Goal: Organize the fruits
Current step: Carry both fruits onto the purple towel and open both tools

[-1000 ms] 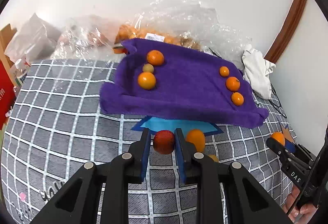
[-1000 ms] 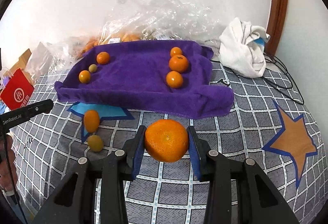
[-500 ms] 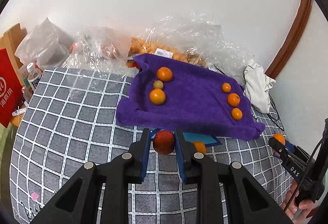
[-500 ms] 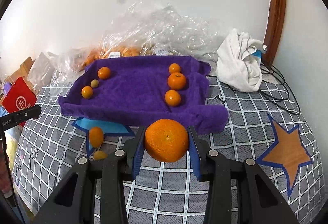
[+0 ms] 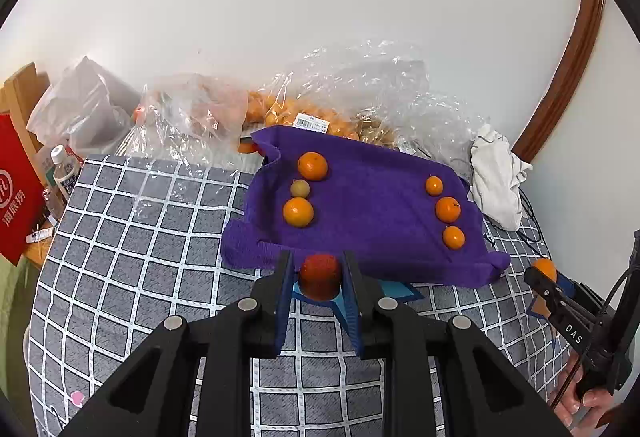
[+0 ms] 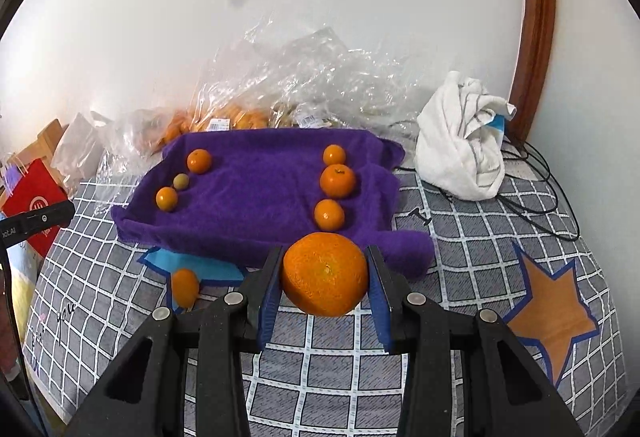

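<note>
My left gripper (image 5: 319, 277) is shut on a small red fruit (image 5: 320, 275), held above the checked cloth in front of the purple towel (image 5: 372, 213). A large orange (image 6: 324, 279) is clamped in my right gripper (image 6: 325, 281), also just short of the towel (image 6: 256, 197). On the towel's left side lie two oranges (image 5: 298, 212) and a small greenish fruit (image 5: 300, 188). Three oranges (image 5: 447, 209) sit in a row on its right side. In the right wrist view an orange fruit (image 6: 185, 286) rests on the blue star mat (image 6: 176, 261) near the towel's front left corner.
Clear plastic bags with more oranges (image 5: 280, 109) pile up against the wall behind the towel. A white cloth (image 6: 464, 141) and black cables (image 6: 536, 173) lie at the right. An orange star mat (image 6: 548, 309) is on the checked cover. A red bag (image 5: 16, 189) and a bottle (image 5: 66, 169) stand at left.
Both grippers have risen with their fruits still held, so the towel and the cover look smaller and farther below. The fruits on the towel have not moved.
</note>
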{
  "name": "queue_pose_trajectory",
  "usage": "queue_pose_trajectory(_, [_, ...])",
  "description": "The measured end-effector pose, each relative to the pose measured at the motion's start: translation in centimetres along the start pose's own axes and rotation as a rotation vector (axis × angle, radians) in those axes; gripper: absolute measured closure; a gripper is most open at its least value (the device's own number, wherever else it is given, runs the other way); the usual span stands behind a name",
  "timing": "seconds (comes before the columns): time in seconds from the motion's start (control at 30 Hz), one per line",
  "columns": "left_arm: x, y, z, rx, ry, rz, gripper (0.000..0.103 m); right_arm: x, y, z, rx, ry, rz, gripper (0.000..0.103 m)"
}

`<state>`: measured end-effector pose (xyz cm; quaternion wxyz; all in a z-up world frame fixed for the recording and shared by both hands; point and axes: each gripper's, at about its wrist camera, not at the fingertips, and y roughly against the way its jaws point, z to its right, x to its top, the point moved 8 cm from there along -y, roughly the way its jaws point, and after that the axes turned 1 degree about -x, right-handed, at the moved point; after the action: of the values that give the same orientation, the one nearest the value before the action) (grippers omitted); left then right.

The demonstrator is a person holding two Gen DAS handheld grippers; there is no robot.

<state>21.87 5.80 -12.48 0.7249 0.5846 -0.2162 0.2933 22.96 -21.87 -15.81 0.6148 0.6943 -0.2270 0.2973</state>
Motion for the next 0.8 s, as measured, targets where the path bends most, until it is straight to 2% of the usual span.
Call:
queue_pose_trajectory(0.4, [0.9,0.0,-0.1,0.008,0.003,0.008,0.081,1.3,-0.1,0.4,-0.003,0.002,0.017,0.064])
queue_pose_trajectory(0.8, [3.0,-1.1,0.5,0.007,0.006,0.016,0.08,4.4,-0.9,-0.4,0.017,0.022,0.053,0.064])
